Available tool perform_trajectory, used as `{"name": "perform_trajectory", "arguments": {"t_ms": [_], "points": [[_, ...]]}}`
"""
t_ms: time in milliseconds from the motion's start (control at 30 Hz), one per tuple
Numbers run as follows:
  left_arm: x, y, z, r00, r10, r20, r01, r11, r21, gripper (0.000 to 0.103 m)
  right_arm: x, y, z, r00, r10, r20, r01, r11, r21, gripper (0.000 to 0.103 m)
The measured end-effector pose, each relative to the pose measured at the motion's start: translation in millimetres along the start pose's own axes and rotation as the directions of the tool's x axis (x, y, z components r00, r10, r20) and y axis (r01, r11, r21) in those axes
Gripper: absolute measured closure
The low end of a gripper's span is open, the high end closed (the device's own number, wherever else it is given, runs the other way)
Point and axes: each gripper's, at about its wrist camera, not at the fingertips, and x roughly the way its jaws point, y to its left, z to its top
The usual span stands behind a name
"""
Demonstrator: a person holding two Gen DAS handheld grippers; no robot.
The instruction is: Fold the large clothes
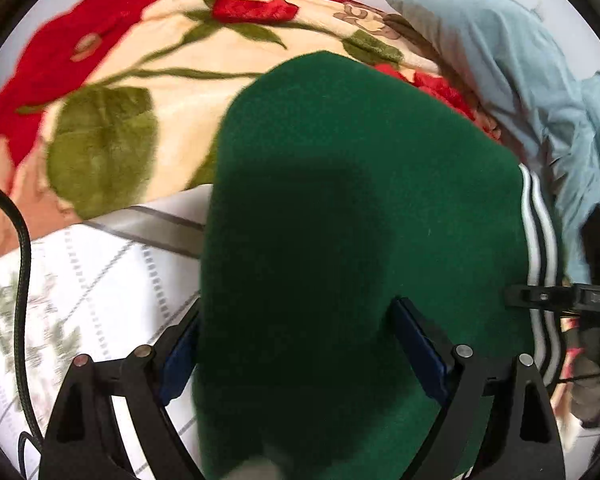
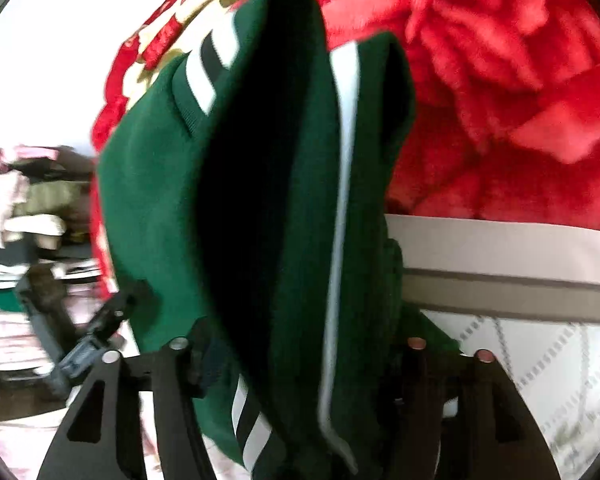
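Draping between both claws, unlabelled green striped garment [image 1: 340, 200].

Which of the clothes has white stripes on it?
The green garment between the grippers has them. The light blue garment lying beside it is plain.

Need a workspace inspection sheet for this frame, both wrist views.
Surface: white quilted bed cover with a grey band.
Job's things: green garment with white stripes, draped over both grippers.
Clutter: red floral blanket behind; pale blue garment at the right.
Grippers: left gripper jaws wide, green cloth between them; right gripper with cloth between jaws, grip unclear.
Cables: black braided cable at the left edge.
Surroundings: blurred pile of clothes, left of the right wrist view.
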Motion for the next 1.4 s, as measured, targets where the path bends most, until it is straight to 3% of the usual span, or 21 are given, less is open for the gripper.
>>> {"name": "perform_trajectory", "arguments": {"t_ms": [67, 133, 200, 233, 267, 400, 467, 833, 933, 1000, 1267, 1400], "points": [[-12, -7, -9, 0.995, 0.100, 0.006, -0.100, 0.995, 0.017, 0.013, -12, 16, -12, 0.991, -0.119, 0.062, 0.122, 0.991, -0.050, 0.032], [-27, -14, -21, 0.986, 0.163, 0.029, -0.164, 0.986, 0.031, 0.013, -28, 38, -26, 0.951, -0.276, 0.140, 0.291, 0.952, -0.095, 0.030], [-45, -23, -35, 0.972, 0.228, 0.053, -0.230, 0.972, 0.046, 0.011, -43, 53, -41, 0.914, -0.356, 0.196, 0.382, 0.917, -0.117, 0.027], [-52, -26, -40, 0.965, 0.255, 0.061, -0.258, 0.965, 0.050, 0.009, -48, 66, -49, 0.906, -0.372, 0.203, 0.400, 0.909, -0.115, 0.015], [-66, -32, -51, 0.954, 0.290, 0.072, -0.294, 0.954, 0.052, 0.008, -53, 77, -61, 0.897, -0.390, 0.207, 0.416, 0.903, -0.105, 0.009], [-115, -44, -75, 0.944, 0.312, 0.105, -0.315, 0.949, 0.013, 0.003, -85, 86, -127, 0.840, -0.479, 0.255, 0.512, 0.855, -0.080, 0.006], [-143, -54, -84, 0.940, 0.317, 0.127, -0.319, 0.948, -0.004, 0.003, -100, 114, -170, 0.818, -0.504, 0.278, 0.540, 0.839, -0.067, 0.006], [-313, -118, -122, 0.931, 0.269, 0.246, -0.271, 0.962, -0.027, 0.002, -256, 195, -328, 0.693, -0.554, 0.462, 0.632, 0.775, -0.019, 0.003], [-355, -132, -136, 0.934, 0.245, 0.259, -0.250, 0.968, -0.015, 0.002, -300, 220, -364, 0.672, -0.548, 0.499, 0.635, 0.773, -0.006, 0.003], [-389, -142, -149, 0.928, 0.248, 0.279, -0.258, 0.966, 0.002, 0.002, -330, 235, -387, 0.667, -0.535, 0.518, 0.627, 0.779, -0.003, 0.003], [-491, -159, -185, 0.906, 0.255, 0.337, -0.275, 0.961, 0.012, 0.002, -439, 302, -477, 0.606, -0.497, 0.621, 0.634, 0.773, 0.000, 0.003], [-531, -161, -198, 0.904, 0.246, 0.348, -0.258, 0.966, -0.012, 0.002, -481, 328, -514, 0.587, -0.468, 0.661, 0.628, 0.778, -0.007, 0.003]]}}
